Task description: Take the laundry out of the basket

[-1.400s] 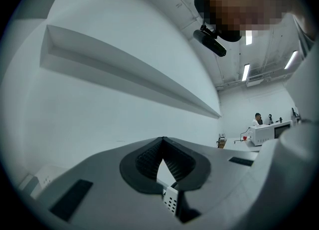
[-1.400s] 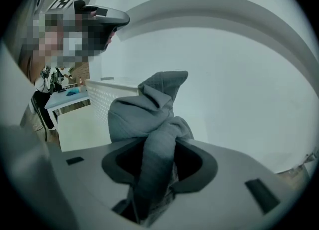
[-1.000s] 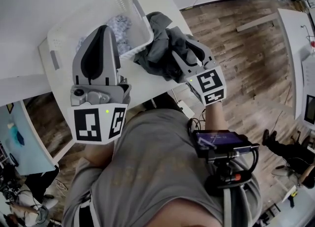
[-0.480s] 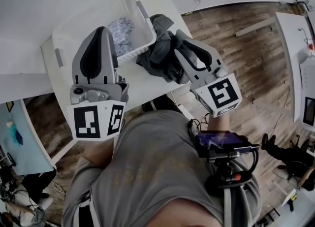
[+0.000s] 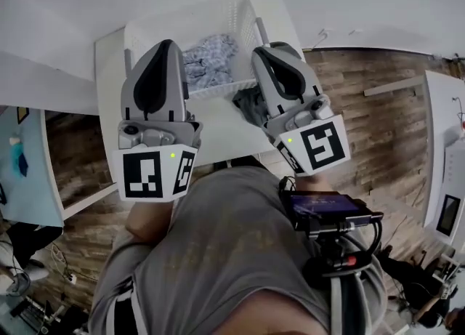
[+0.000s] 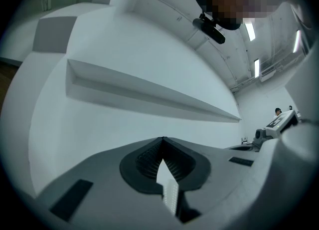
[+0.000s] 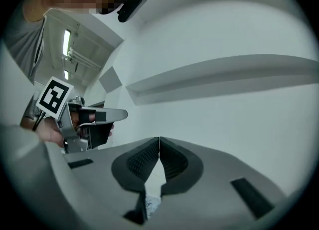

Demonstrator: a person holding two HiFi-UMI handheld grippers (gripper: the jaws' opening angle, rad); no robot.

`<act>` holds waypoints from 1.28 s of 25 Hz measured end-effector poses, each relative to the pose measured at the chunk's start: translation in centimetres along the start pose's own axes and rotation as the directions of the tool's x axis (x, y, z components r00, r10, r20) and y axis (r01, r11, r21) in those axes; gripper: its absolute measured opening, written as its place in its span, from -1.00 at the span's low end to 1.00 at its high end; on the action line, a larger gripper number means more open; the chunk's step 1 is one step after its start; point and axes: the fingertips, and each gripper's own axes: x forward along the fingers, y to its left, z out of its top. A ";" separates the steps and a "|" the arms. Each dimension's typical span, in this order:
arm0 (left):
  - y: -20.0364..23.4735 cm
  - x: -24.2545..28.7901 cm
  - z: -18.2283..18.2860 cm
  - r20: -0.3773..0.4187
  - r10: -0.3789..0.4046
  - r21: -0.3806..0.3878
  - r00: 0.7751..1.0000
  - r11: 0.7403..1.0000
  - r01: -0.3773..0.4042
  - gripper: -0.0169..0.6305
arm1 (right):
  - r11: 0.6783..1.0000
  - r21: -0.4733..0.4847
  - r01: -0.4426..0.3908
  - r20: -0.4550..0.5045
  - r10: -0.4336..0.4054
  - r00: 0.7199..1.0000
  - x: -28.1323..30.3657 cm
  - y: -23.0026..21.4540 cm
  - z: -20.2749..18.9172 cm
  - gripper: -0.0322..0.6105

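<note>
Zero cloth in either pair of jaws: pads shut tight, left and right alike. Just finished closing the right gripper [image 5: 270, 54] on air, after parting from the dark grey garment [image 5: 247, 105]; lifted it clear and brought it level, up alongside the left gripper [image 5: 166, 46]. Left that garment heaped on the white table [image 5: 218, 134], just outside the basket [image 5: 203, 17], against its near right corner and partly hidden under the right gripper. Counts as one piece out, judging by where it lies. Kept the left gripper closed and empty meanwhile, raised over the basket's near left rim.

Still to fetch: the blue-and-white patterned cloth [image 5: 211, 65], bunched inside the basket toward its near wall, between the two grippers in the head view. Glimpsed again through the slit under the right gripper's pads in the right gripper view, so roughly below that tool.

Means a fresh reach next, most likely: reopen one pair of jaws, tip down into the basket, pinch the patterned cloth. Cannot tell whether more lies beneath it.
</note>
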 end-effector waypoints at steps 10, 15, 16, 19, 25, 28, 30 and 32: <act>4.0 -2.5 1.4 0.026 0.080 0.028 0.996 0.996 -0.080 -0.92 | 0.993 -0.040 -0.112 0.091 0.115 0.989 4.8 4.2 3.4 -0.87; 4.5 -2.1 1.5 0.034 0.079 0.024 0.996 0.997 -0.079 -0.92 | 0.994 -0.038 -0.107 0.106 0.111 0.988 5.5 3.6 3.8 -0.87; 4.5 -1.9 1.4 0.032 0.078 0.026 0.996 0.997 -0.078 -0.92 | 0.994 -0.036 -0.101 0.109 0.105 0.988 5.6 3.3 3.9 -0.87; 4.1 -1.2 1.3 0.026 0.072 0.023 0.997 0.997 -0.073 -0.92 | 0.996 -0.030 -0.083 0.124 0.086 0.989 5.2 2.2 4.4 -0.87; 3.2 0.6 0.8 -0.004 0.045 0.008 0.999 0.999 -0.045 -0.92 | 0.999 -0.017 -0.039 0.144 0.041 0.989 3.9 0.2 5.3 -0.87; 3.1 2.3 -0.1 -0.028 0.033 0.013 0.999 0.999 -0.032 -0.92 | 1.000 -0.007 -0.017 0.152 0.017 0.988 3.8 -1.5 5.2 -0.87; 3.3 3.4 -0.5 -0.042 0.028 0.017 0.999 0.999 -0.027 -0.92 | 1.000 0.003 -0.002 0.157 0.002 0.988 3.8 -2.7 5.2 -0.87; 3.4 4.5 -0.9 -0.055 0.022 0.019 0.998 1.000 -0.021 -0.92 | 1.000 0.013 0.012 0.159 -0.014 0.987 4.0 -3.8 5.2 -0.87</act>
